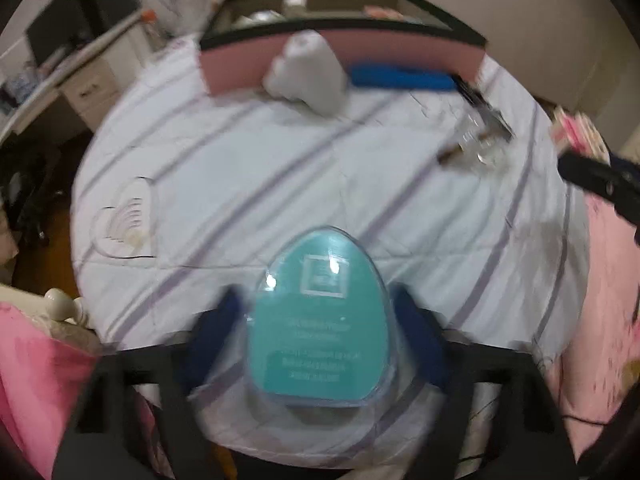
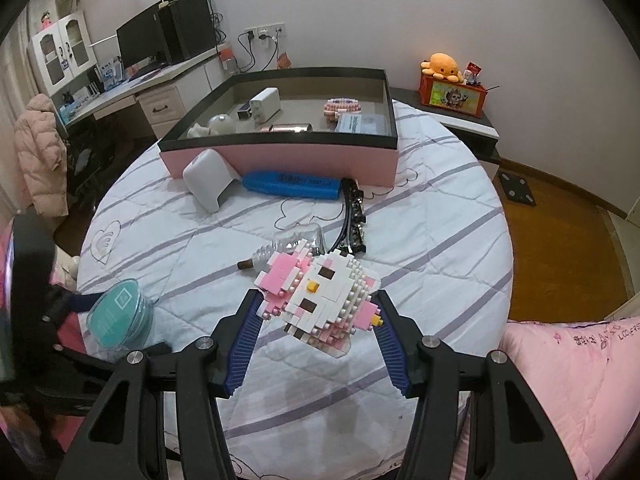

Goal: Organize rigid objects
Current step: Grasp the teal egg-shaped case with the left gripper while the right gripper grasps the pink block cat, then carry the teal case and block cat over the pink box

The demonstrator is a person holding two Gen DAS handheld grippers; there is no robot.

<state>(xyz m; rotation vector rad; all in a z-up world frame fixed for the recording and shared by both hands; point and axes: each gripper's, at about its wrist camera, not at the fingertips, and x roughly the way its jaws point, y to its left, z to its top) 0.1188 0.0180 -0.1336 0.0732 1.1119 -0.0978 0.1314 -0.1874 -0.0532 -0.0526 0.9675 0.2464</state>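
Behind the bed you have a white desk (image 2: 160,80) along the wall, carrying a dark monitor (image 2: 140,38) and black speakers (image 2: 186,26). A pink padded jacket (image 2: 38,152) hangs at the left. On the right, an orange plush octopus (image 2: 442,65) sits on a red box (image 2: 452,98), which rests on a dark-edged side shelf (image 2: 460,122). Wooden floor (image 2: 560,248) shows beyond the quilt's edge.
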